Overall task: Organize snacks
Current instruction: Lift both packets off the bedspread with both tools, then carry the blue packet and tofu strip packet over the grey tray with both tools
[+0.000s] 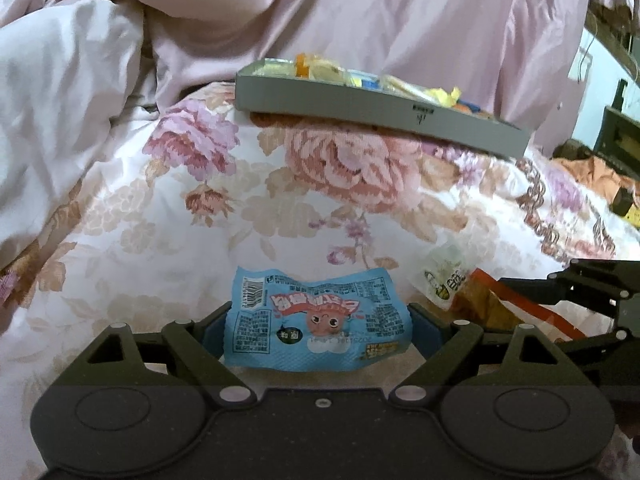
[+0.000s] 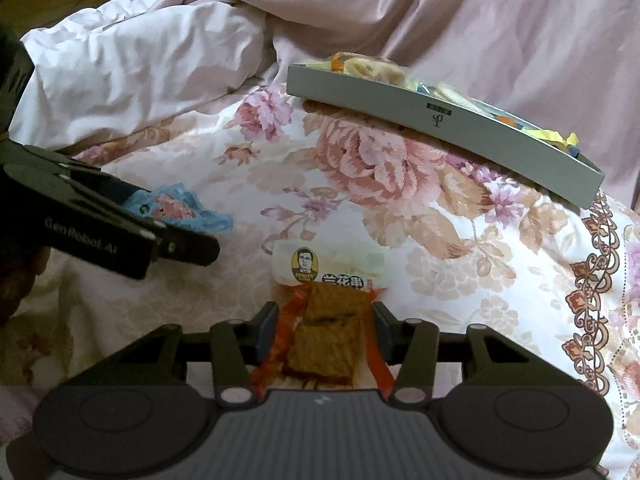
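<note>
Where a flowered quilt [image 1: 192,216] covers a bed, two hand-held grippers point down at snack packets lying side by side. The left gripper [image 1: 318,322] has its fingers [image 1: 214,330] clenched on a blue snack packet [image 1: 316,320], one finger at each short edge; the packet is crinkled and printed with a cartoon face. In the right wrist view this same packet [image 2: 180,210] shows bunched between those fingers.

The right gripper [image 2: 325,334] straddles a clear packet of brown tofu pieces [image 2: 326,340] with orange-red edging and a white label. Its fingers [image 2: 267,332] sit right at the packet's two sides, touching the wrapper edges (whether they actually press on it I cannot tell). No earlier picture is given for comparison.

The two packets lie near each other, the blue one to the left of the tofu packet.

Farther back on the quilt rests a shallow grey tray [image 1: 360,106], tilted slightly, already holding an assortment of wrapped snacks [image 1: 400,82] in yellow, orange and blue. Behind it, pale pink bedding [image 1: 360,8] lies rumpled in folds.
</note>
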A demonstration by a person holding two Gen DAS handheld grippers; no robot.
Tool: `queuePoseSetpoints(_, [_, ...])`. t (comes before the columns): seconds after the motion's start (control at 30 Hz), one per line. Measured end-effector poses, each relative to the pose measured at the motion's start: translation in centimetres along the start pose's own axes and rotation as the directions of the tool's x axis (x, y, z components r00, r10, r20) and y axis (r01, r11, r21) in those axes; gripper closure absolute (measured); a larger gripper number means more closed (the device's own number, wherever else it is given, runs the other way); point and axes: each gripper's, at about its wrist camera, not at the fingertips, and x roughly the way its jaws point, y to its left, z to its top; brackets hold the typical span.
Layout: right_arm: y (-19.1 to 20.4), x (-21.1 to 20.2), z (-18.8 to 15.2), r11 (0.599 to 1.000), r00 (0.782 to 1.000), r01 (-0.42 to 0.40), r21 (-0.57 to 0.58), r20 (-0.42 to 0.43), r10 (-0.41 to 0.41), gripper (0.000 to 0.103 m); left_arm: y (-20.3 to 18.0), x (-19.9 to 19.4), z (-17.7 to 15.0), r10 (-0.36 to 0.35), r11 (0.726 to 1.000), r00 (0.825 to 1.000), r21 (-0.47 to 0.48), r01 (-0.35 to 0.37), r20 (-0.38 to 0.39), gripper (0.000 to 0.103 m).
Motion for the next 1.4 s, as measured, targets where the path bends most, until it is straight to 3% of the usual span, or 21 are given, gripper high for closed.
queuePoseSetpoints(0.67, [0.3,-1.6,1.0,0.987,0.99,0.087,-0.133,0.122,-0.071,0.049,-0.9,-0.5,1.3,-0.01,1.0,0.993,-0.002,0.011,0.117,0.014])
queuePoseSetpoints(1.03, [-2.3,-3.1,3.1,0.974,0.966,0.157,-0.163,0.229,-0.118,0.049,-3.4,0.0,6.4,-0.004,0.999,0.979,0.047,-0.005,0.203,0.014])
queuePoseSetpoints(1.4, [-6.5,-3.5,7.6,0.946,0.921,0.256,-0.197,0.347,-0.176,0.049,-4.7,2.8,13.8,0.002,0.996,0.957,0.084,-0.028,0.291,0.014])
